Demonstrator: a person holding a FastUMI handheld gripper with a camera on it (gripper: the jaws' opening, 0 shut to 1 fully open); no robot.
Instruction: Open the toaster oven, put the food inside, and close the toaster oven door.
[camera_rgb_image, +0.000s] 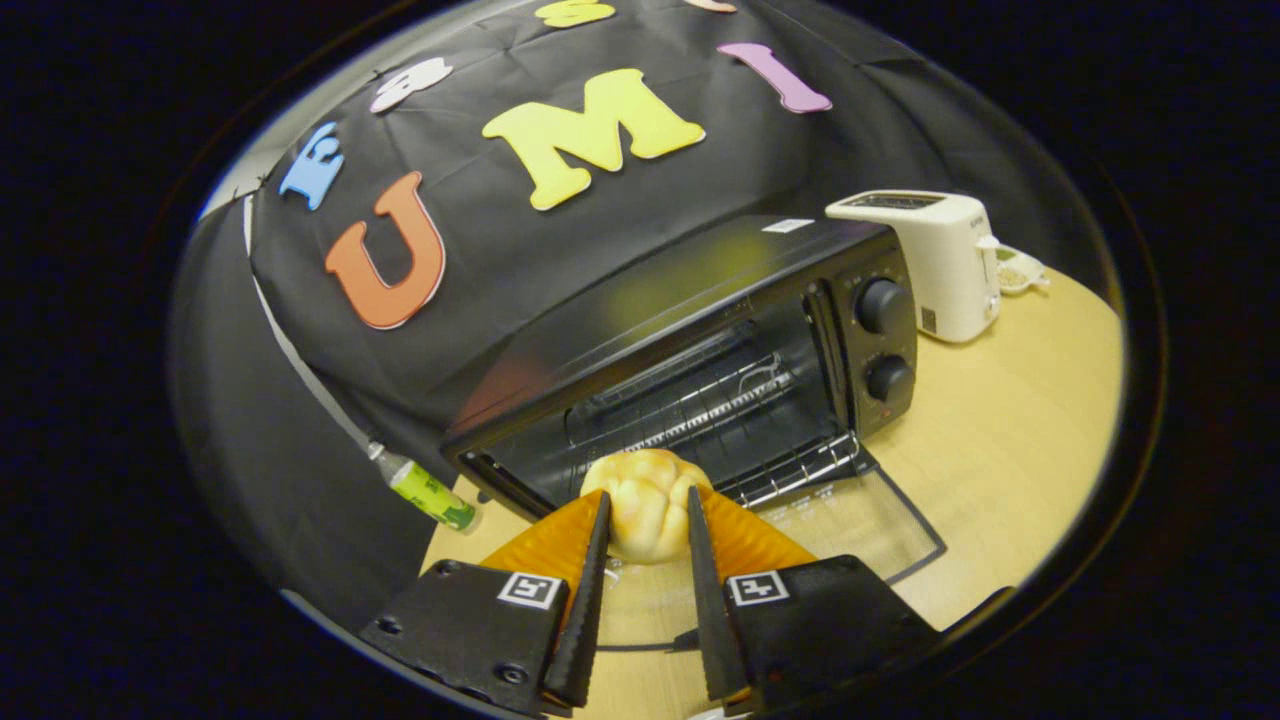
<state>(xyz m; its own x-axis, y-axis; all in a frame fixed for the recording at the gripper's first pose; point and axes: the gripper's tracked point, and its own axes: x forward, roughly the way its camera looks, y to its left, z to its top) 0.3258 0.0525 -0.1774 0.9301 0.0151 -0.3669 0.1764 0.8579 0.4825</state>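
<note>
No legible words or numbers are showing. The handheld black two-finger gripper, its orange-backed fingers pressing on a pale yellow bread roll, is carrying two square black-and-white coded markers. A small white sticker is lying on the black metal toaster oven, its print showing too small to read.

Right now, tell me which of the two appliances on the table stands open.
The black toaster oven, just beyond the fingers: its glass door lies folded down, rack showing. The white toaster beside it has no door. The fingers grip a bread roll at the oven's mouth.
</note>
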